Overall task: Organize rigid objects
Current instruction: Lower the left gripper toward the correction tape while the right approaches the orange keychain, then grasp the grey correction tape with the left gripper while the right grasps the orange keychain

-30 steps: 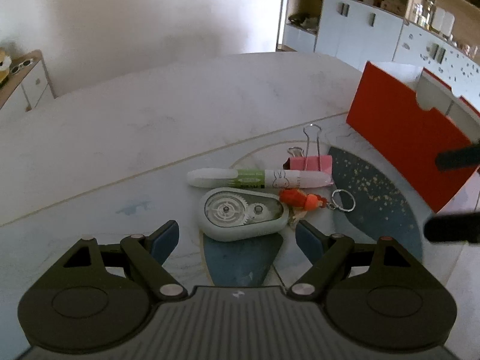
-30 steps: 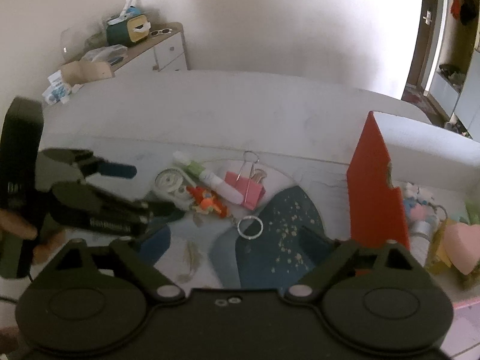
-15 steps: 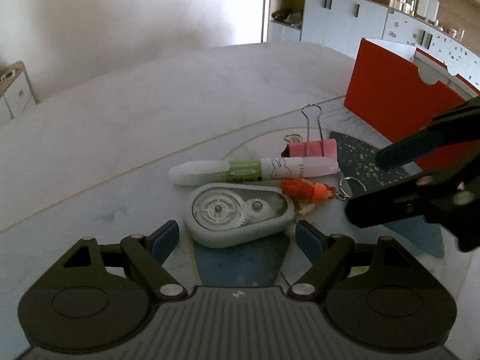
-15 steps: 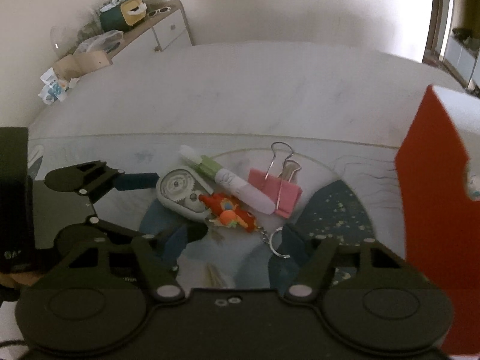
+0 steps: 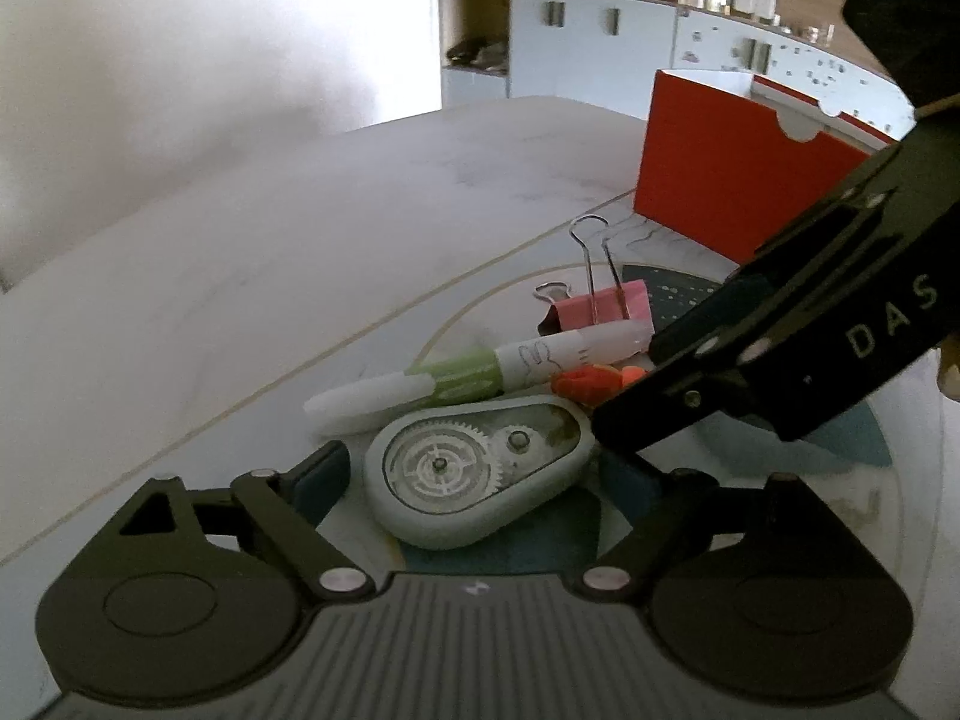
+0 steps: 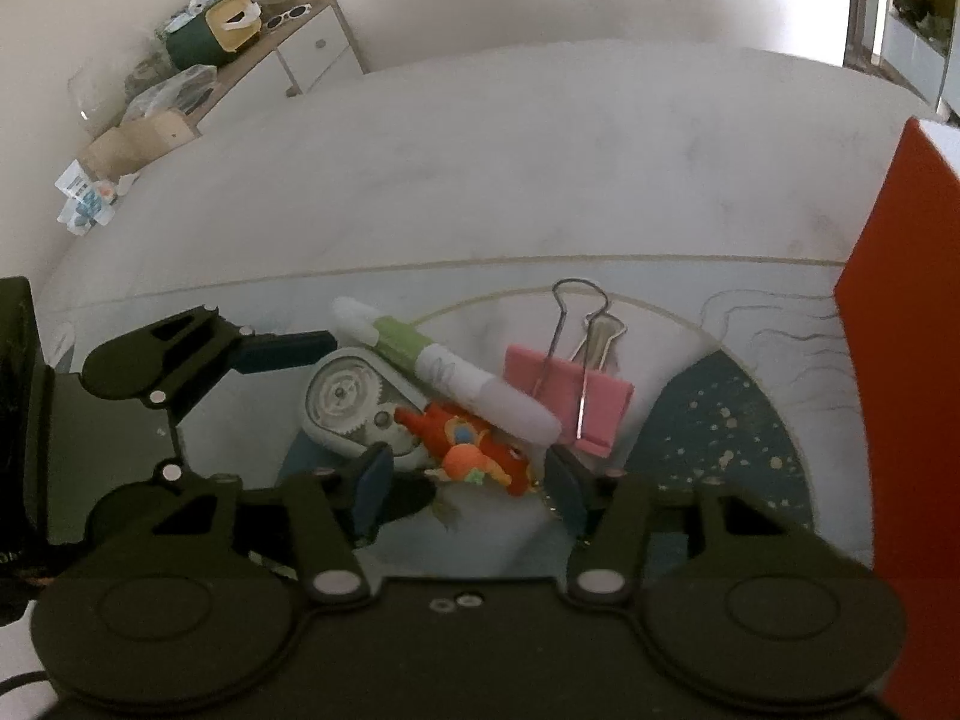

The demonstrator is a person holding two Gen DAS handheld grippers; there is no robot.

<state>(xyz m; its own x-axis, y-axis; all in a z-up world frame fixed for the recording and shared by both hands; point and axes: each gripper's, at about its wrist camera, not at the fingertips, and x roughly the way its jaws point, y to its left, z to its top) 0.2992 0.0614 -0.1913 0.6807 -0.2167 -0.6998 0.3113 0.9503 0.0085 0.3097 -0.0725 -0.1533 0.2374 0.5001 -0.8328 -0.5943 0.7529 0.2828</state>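
Note:
A grey-green correction tape dispenser (image 5: 480,474) lies on the table between the fingers of my open left gripper (image 5: 474,480). Behind it lie a white and green pen (image 5: 474,372), an orange toy keychain (image 5: 594,381) and a pink binder clip (image 5: 606,306). In the right wrist view my open right gripper (image 6: 468,486) has its fingers on either side of the orange keychain (image 6: 474,447), beside the dispenser (image 6: 345,399), the pen (image 6: 450,369) and the clip (image 6: 570,399). The left gripper (image 6: 300,414) shows at the left, straddling the dispenser.
A red open box (image 5: 738,192) stands at the back right of the table; its wall (image 6: 900,360) fills the right edge of the right wrist view. A patterned mat (image 6: 720,432) lies under the objects. A sideboard with clutter (image 6: 198,54) stands far left.
Both grippers have moved in on the pile. The left one now straddles the dispenser; the right one has come down around the orange keychain and crosses the left view.

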